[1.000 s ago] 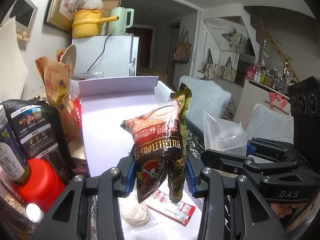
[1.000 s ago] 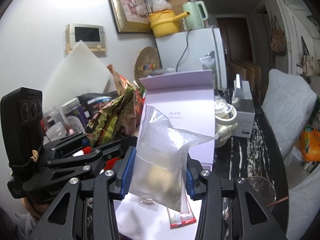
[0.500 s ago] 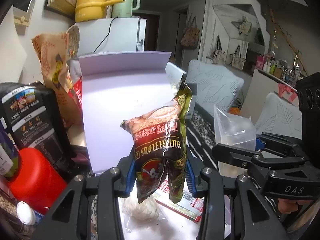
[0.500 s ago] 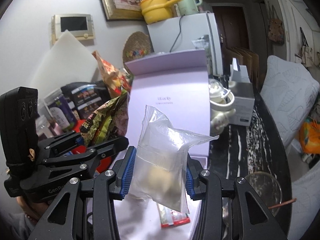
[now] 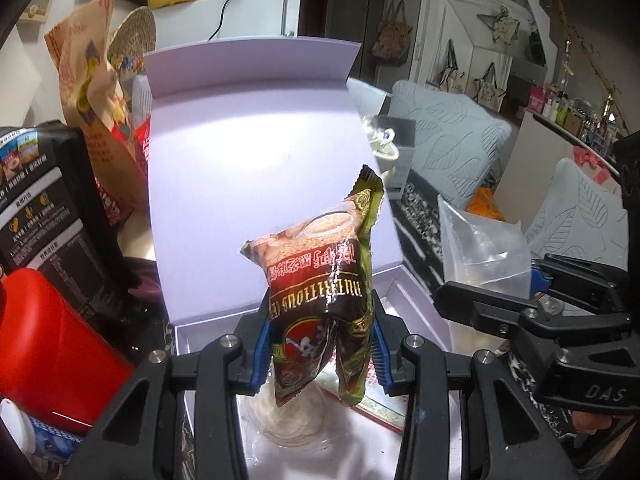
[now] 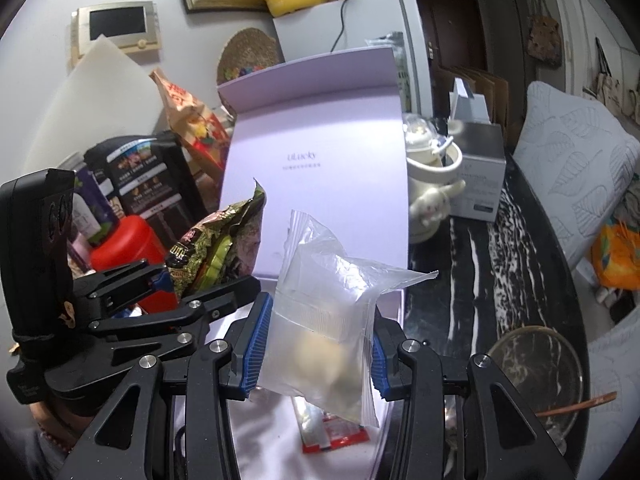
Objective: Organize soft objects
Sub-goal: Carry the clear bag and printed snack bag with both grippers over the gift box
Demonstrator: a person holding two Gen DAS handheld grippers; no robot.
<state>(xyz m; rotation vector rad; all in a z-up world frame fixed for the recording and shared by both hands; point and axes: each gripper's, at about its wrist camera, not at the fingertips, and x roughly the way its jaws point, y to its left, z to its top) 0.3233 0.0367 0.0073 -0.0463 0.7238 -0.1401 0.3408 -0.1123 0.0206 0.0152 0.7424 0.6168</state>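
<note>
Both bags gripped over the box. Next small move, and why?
Probably lower both into the lavender box: the left hand-held gripper clamps the snack packet, the right hand-held gripper clamps the clear bag, both hanging above its open tray.

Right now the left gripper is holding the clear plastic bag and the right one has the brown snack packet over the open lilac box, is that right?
No, they are swapped. The left gripper holds the brown snack packet, per the left wrist view; the right gripper holds the clear plastic bag, over the open lilac box.

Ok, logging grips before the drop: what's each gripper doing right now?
Left gripper: shut on the snack packet.
Right gripper: shut on the clear bag.
</note>
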